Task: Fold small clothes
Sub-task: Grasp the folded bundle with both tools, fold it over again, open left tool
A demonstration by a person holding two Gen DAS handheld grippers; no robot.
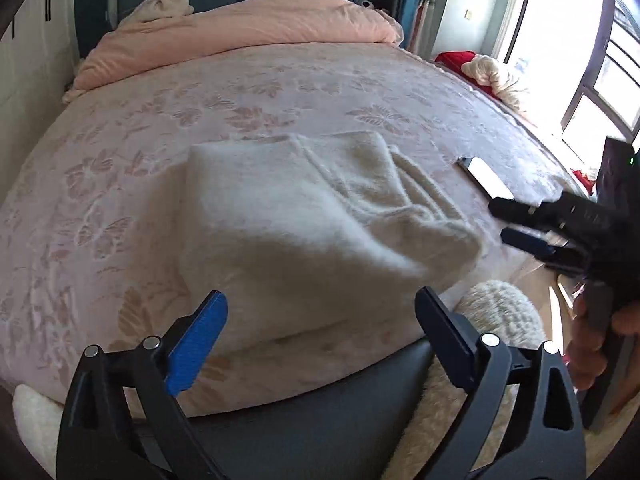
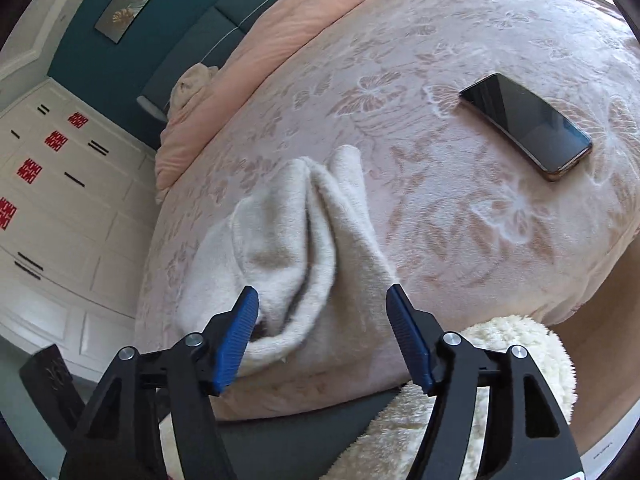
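Note:
A cream fleece garment (image 1: 304,216) lies folded on the pink floral bedspread (image 1: 120,184) near the front edge; it also shows in the right wrist view (image 2: 296,248). My left gripper (image 1: 320,316) is open and empty, just in front of the garment's near edge. My right gripper (image 2: 322,316) is open, its jaws apart over the garment's near right corner, holding nothing. From the left wrist view the right gripper (image 1: 500,220) is at the garment's right side.
A black phone (image 2: 528,124) lies on the bed right of the garment, also in the left wrist view (image 1: 488,178). A rolled pink duvet (image 1: 240,36) lies at the headboard. A fluffy cream item (image 2: 480,380) sits below the bed's front edge. White wardrobe (image 2: 48,200) stands at left.

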